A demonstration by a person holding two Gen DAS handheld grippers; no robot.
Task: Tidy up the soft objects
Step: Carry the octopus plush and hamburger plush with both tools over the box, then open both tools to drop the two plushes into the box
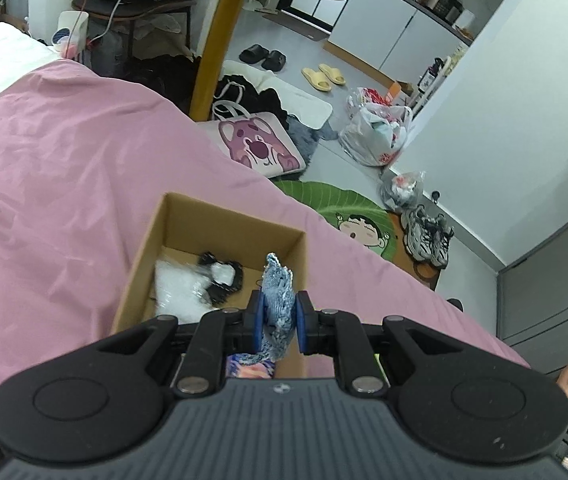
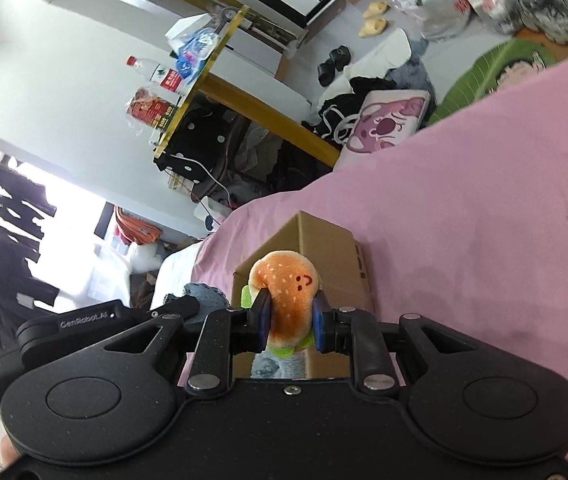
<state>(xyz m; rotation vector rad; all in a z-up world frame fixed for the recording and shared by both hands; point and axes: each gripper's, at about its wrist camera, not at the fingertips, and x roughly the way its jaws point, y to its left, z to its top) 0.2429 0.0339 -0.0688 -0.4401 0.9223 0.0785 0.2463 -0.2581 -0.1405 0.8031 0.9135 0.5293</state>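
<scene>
From the left wrist camera, the left gripper (image 1: 278, 322) has its blue pads (image 1: 259, 320) closed tight on a blue-and-white knitted cloth (image 1: 278, 292), a fuzzy, speckled piece whose frayed tip stands up above the fingers while its lower end hangs down below them. It is held over the near part of an open cardboard box (image 1: 220, 220) that sits on a pink bedsheet (image 1: 64, 160). Inside the box lie a white fluffy item (image 1: 176, 286) and a black-and-white soft piece (image 1: 220, 274) (blurred, so its exact kind is unclear), touching each other on the floor of the box.

From the right wrist camera, the right gripper (image 2: 289, 320) squeezes a plush hamburger toy (image 2: 287, 292) between its blue pads: an orange-brown bun dotted with pale seeds, a small stitched smiling face, and a green felt lettuce edge showing at the side and underneath. The toy is held in front of the box's outer wall (image 2: 331, 256), on the same pink sheet (image 2: 483, 220).
</scene>
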